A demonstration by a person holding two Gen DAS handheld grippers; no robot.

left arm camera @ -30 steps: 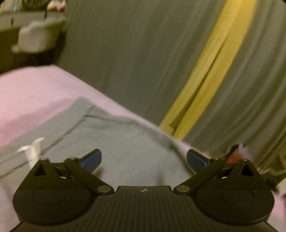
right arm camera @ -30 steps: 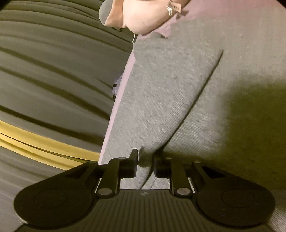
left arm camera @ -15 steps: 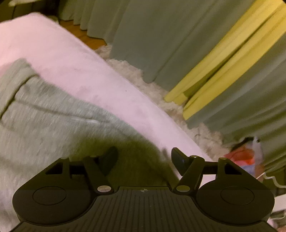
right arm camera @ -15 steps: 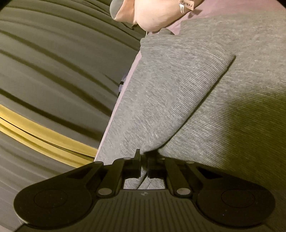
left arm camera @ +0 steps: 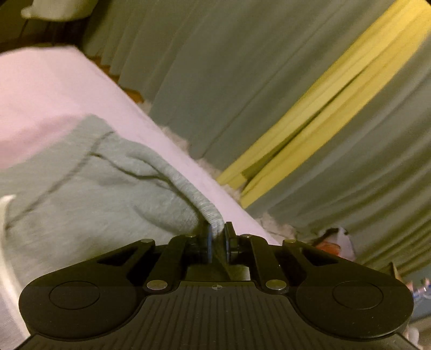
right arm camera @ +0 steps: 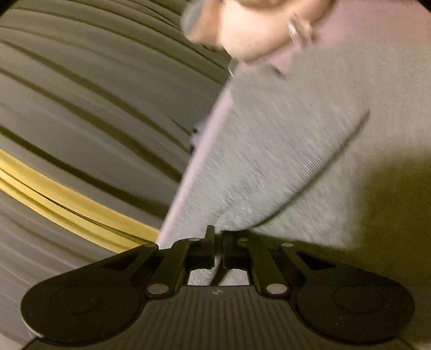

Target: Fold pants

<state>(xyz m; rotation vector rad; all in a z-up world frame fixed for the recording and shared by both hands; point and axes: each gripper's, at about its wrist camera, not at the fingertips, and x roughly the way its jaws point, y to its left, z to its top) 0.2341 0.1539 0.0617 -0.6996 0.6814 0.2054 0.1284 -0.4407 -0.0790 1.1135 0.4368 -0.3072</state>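
Observation:
Grey knit pants lie on a pink bed sheet. My left gripper is shut on the ribbed edge of the pants near the bed's side and lifts it slightly. In the right wrist view the pants lie with one layer folded over another. My right gripper is shut on the pants' edge at the bed's side. A white drawstring shows at the far left.
Grey-green curtains with a yellow panel hang beside the bed. A white fluffy rug lies on the floor below. A pink plush object sits at the far end of the bed. A chair stands far left.
My left gripper went from open above the pants to shut on the ribbed edge. My right gripper has stayed shut on the pants and shifted a little.

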